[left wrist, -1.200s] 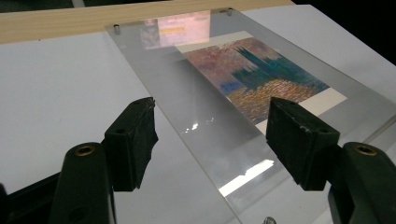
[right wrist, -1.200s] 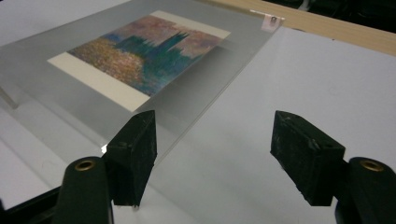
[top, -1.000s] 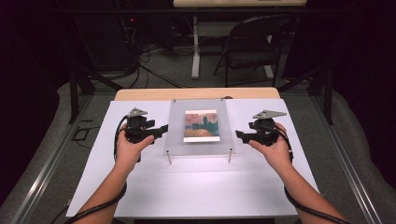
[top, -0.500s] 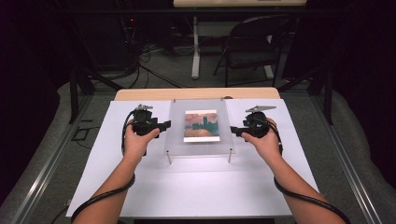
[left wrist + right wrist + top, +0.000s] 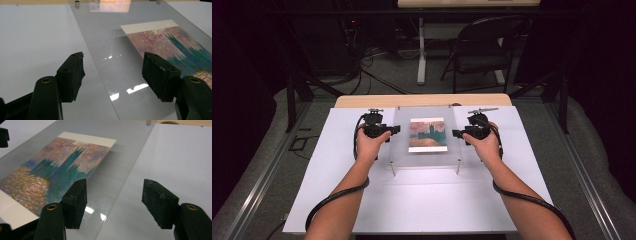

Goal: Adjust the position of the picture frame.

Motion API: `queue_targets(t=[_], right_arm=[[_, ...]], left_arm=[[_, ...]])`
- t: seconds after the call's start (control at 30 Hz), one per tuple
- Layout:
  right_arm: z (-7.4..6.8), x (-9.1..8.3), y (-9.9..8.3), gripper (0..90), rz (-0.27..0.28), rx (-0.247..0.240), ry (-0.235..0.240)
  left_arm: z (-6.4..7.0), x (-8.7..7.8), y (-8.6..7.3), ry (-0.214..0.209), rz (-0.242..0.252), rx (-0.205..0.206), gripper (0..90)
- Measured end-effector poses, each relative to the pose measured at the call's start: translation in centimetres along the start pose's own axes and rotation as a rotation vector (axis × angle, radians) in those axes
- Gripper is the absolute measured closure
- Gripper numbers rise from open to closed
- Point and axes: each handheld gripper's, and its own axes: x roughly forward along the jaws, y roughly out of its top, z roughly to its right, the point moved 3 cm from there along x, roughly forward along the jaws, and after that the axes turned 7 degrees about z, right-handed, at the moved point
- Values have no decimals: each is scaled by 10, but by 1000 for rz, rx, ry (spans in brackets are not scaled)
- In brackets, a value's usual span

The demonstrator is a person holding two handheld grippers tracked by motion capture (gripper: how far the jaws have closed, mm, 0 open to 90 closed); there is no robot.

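Two forearms reach fwd over the white table (image 5: 337,165), palms inward. Left claw (image 5: 395,130) & right claw (image 5: 455,133) face each other, both wide, each straddling a side edge of the clear panel (image 5: 399,140) w/ painting print (image 5: 428,134), mid-table on short posts.

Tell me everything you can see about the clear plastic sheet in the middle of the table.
The clear sheet is a flat, rectangular, glossy pane, acrylic by the look of it, catching ceiling-light glare. It lies level on short metal posts at its corners, just above the white table cover. A painted print of purple sky and teal towers shows at its centre. The left gripper straddles its left edge and the right gripper its right edge, jaws open, not yet clamped.
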Motion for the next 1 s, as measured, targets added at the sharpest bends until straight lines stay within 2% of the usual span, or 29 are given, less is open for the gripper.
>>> queue_targets(t=[0.23, 0.4, 0.6, 0.73, 0.8, 0.9, 1.0], right_arm=[[-4, 13, 4, 364, -25, 11, 13], [-7, 20, 6, 363, -38, 20, 21], [-6, 27, 8, 362, -44, 56, 30], [-4, 30, 9, 361, -54, 60, 35], [-3, 32, 9, 359, -60, 65, 34], [0, 36, 8, 358, -72, 81, 40], [2, 39, 7, 347, -78, 101, 51]], left_arm=[[6, 12, 3, -16, -7, -13, 342], [9, 19, 4, -11, -25, -2, 342], [6, 24, 5, 2, -29, -11, 338], [2, 28, 4, 15, -44, -5, 337], [0, 31, 3, 20, -47, -15, 337], [-2, 34, 2, 3, -44, -39, 333], [-2, 35, 3, 7, -41, -38, 334]])
